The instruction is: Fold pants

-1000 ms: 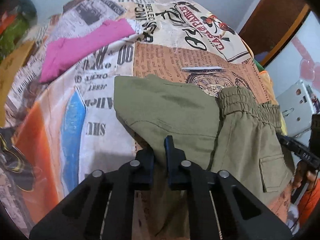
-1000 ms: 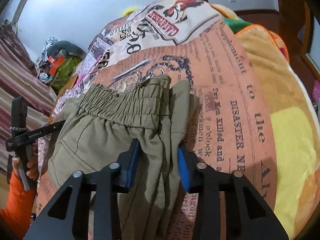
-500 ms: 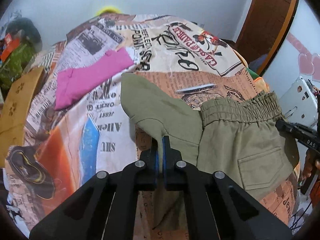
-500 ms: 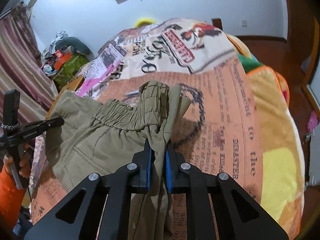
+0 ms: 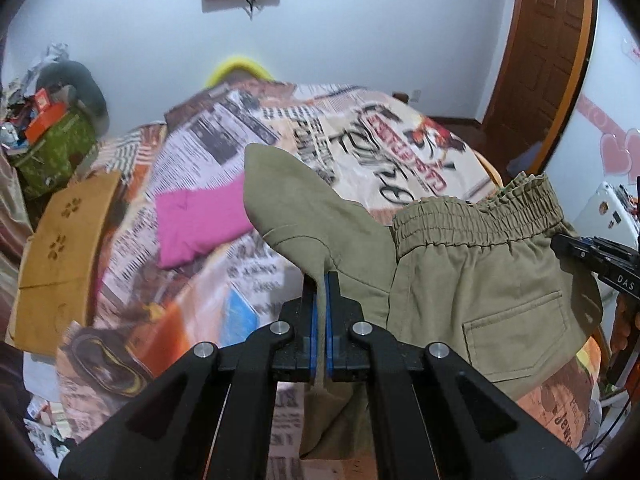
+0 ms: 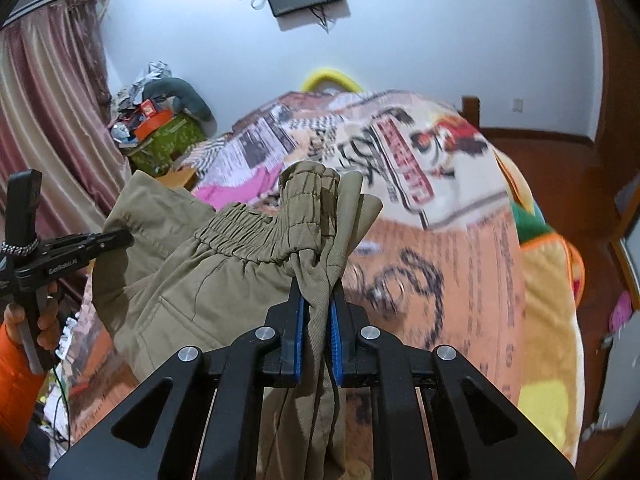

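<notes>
Both grips are set: the left hand-held gripper (image 5: 321,292) is clamped on a thin olive flap of the pants (image 5: 472,280), and the right hand-held gripper (image 6: 317,300) is pinched on a bunched thickness near the elastic waistband (image 6: 256,236). The pants hang between them above the bed (image 5: 360,132). To fold well, I judge both hands should keep level and taut, then lay the cloth down evenly. A green box (image 6: 168,140) beside the bed holds piled clutter, too small to tell apart.

Even light, motion-blurred, fisheye-warped edges
</notes>
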Demonstrator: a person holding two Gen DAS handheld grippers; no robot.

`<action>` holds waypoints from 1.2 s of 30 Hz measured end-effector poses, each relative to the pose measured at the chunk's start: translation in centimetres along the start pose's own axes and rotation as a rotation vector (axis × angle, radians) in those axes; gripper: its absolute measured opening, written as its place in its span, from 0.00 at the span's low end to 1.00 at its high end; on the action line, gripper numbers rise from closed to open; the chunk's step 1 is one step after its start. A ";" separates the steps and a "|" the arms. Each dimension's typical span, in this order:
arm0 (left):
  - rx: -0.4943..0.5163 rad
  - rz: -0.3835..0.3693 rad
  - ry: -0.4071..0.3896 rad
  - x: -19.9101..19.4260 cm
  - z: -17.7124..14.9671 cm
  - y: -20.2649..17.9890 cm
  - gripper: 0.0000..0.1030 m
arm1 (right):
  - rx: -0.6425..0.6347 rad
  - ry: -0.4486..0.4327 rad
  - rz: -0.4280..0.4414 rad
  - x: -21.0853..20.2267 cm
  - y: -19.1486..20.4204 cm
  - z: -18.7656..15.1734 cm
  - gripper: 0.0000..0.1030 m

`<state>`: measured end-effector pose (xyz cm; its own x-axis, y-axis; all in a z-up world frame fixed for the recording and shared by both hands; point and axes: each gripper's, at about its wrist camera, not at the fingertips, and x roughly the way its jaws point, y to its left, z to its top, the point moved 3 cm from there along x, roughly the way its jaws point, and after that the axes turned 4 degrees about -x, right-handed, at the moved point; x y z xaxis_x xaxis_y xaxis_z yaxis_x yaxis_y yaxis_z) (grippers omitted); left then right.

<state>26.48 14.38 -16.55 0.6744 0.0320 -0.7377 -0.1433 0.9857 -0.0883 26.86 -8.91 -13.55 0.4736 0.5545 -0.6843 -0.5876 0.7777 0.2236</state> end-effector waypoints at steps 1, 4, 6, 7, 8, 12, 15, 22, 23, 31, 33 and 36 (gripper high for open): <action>-0.005 0.006 -0.010 -0.2 0.4 0.4 0.02 | -0.007 -0.009 0.004 0.2 0.3 0.7 0.09; -0.032 0.015 -0.032 -0.5 1.8 2.0 0.02 | -0.016 -0.026 0.016 1.1 1.0 2.6 0.09; -0.052 0.023 -0.044 -0.5 2.7 3.2 0.02 | -0.032 -0.031 0.021 2.0 1.6 3.9 0.09; -0.058 0.028 -0.048 -0.3 3.2 3.5 0.02 | -0.037 -0.033 0.027 2.7 2.0 4.7 0.09; -0.070 0.031 -0.053 -0.1 3.7 4.2 0.02 | -0.042 -0.033 0.031 2.9 2.2 5.1 0.09; -0.102 0.058 -0.084 0.8 6.2 6.9 0.02 | -0.065 -0.037 0.043 5.6 3.6 8.0 0.09; -0.109 0.087 -0.103 1.8 7.8 8.7 0.02 | -0.086 -0.040 0.045 7.3 4.4 9.9 0.09; -0.124 0.185 -0.116 5.9 10.6 13.5 0.02 | -0.113 -0.054 0.062 12.1 6.5 13.7 0.09; -0.131 0.191 -0.114 6.4 10.7 14.1 0.02 | -0.111 -0.055 0.065 12.8 6.7 14.1 0.09; -0.182 0.237 -0.056 13.1 11.3 19.4 0.02 | -0.135 -0.016 0.065 20.2 8.9 15.8 0.09; -0.193 0.240 -0.027 14.9 11.0 20.6 0.02 | -0.143 0.005 0.061 22.1 9.2 15.6 0.09; -0.198 0.241 0.023 17.7 9.9 22.2 0.02 | -0.144 0.045 0.060 24.6 9.3 14.9 0.09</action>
<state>42.40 38.46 -24.96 0.5877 0.2546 -0.7680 -0.4370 0.8987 -0.0365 42.83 16.32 -17.98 0.4067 0.5828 -0.7035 -0.7037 0.6909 0.1656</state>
